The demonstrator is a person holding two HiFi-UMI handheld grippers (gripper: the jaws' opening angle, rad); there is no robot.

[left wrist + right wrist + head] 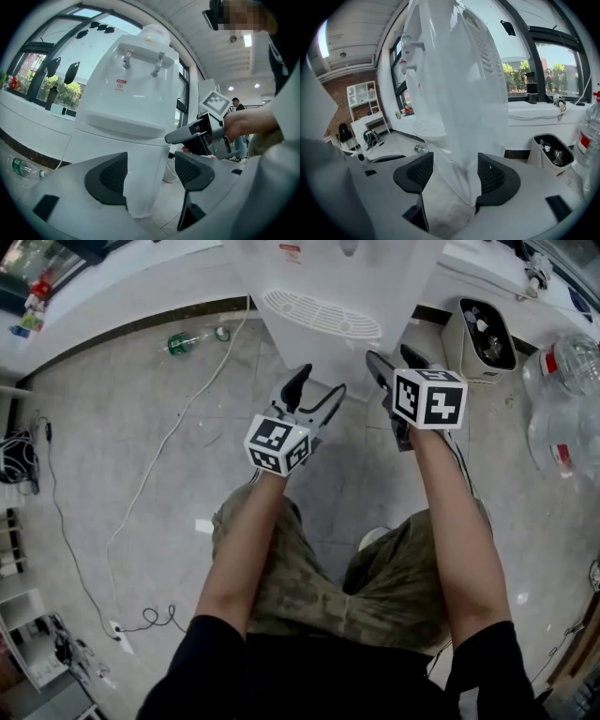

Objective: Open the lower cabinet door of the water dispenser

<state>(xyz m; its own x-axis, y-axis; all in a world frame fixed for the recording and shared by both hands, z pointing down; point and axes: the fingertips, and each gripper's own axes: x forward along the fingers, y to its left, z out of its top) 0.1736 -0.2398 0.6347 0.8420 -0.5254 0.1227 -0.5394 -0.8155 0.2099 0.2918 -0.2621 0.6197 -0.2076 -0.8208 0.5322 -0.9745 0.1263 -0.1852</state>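
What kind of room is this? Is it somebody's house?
Probably not a house; it looks more like an office or workroom. A white water dispenser stands by big windows, a waste bin sits beside it, and white shelves stand against a brick wall.

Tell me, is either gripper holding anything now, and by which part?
Nothing is held: the left gripper and the right gripper both stand open, facing the water dispenser.

One water dispenser [375, 287] — two taps [126, 60] [157, 66], one waste bin [454, 345], one green bottle [185, 341]
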